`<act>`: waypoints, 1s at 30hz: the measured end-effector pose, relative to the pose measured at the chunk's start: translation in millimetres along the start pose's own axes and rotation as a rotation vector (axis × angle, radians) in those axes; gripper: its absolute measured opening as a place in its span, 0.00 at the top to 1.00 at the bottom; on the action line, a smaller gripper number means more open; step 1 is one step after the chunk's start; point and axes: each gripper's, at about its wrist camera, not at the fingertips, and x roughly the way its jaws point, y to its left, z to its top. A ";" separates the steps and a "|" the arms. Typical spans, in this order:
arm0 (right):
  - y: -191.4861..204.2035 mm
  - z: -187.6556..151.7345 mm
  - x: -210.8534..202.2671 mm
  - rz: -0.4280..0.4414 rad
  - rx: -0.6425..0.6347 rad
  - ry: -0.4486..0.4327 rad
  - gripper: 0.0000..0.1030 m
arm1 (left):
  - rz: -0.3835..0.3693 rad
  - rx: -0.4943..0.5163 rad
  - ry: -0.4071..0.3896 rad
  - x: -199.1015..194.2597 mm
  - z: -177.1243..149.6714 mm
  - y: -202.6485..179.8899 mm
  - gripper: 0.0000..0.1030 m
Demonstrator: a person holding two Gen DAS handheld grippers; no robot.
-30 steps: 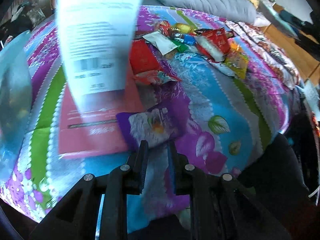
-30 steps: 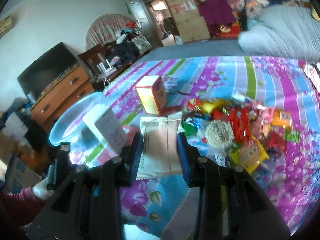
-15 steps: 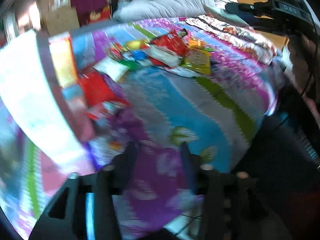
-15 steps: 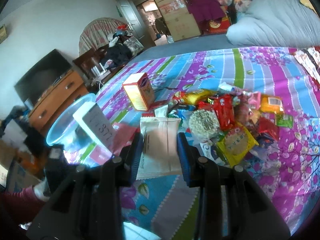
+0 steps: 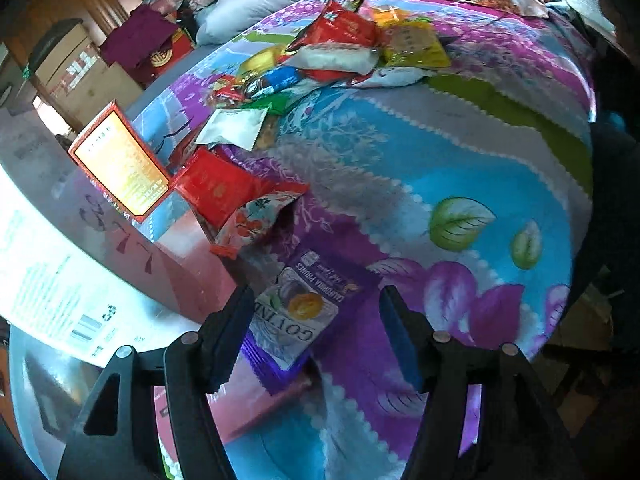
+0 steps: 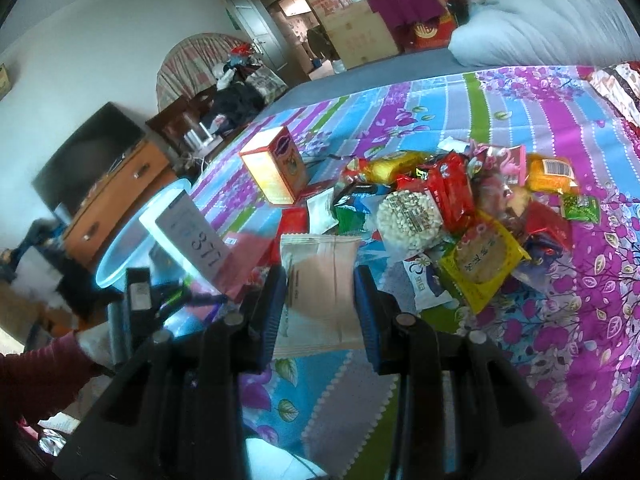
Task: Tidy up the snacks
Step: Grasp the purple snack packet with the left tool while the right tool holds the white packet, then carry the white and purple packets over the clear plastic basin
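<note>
My left gripper (image 5: 316,328) is open, its jaws on either side of a purple prune packet (image 5: 304,308) that lies on the flowered bedspread (image 5: 460,168). My right gripper (image 6: 320,300) is shut on a pale pink snack pouch (image 6: 318,280) and holds it above the bed. A pile of snack packets (image 6: 460,208) lies to its right and shows far off in the left wrist view (image 5: 340,52). A pink box with a white label (image 5: 80,280) stands at the left, also seen in the right wrist view (image 6: 192,236).
A yellow and red carton (image 5: 120,164) stands on the bed, also in the right wrist view (image 6: 276,168). A red packet (image 5: 216,188) and a floral packet (image 5: 256,220) lie beside it. A clear plastic tub (image 6: 132,244) sits at the bed's left edge. A pillow (image 6: 540,20) lies behind.
My left gripper has opened wide and swung right, now straddling the purple packet. My right gripper keeps the pink pouch and has drifted slightly toward the snack pile.
</note>
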 end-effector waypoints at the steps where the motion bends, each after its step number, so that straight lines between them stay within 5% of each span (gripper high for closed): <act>1: 0.1 -0.2 1.4 0.001 -0.001 0.002 0.65 | -0.001 0.000 0.002 2.5 0.7 -0.1 0.35; 5: 3.5 -0.4 3.5 0.002 -0.009 -0.002 0.65 | -0.055 -0.038 0.019 8.3 3.4 3.2 0.44; 7: 5.7 0.3 1.6 0.000 -0.015 -0.012 0.65 | -0.134 -0.091 0.020 5.9 4.3 4.9 0.74; 19: 27.3 15.1 -17.4 -0.018 -0.071 -0.076 0.65 | -0.239 -0.349 -0.164 -57.6 11.9 2.9 0.86; 24: 65.0 44.2 -27.4 -0.011 -0.167 -0.140 0.65 | -0.175 -0.496 -0.306 -117.8 19.6 34.2 0.86; 30: 133.3 90.1 -20.0 0.065 -0.281 -0.199 0.65 | 0.073 -0.669 -0.424 -191.7 0.5 106.7 0.86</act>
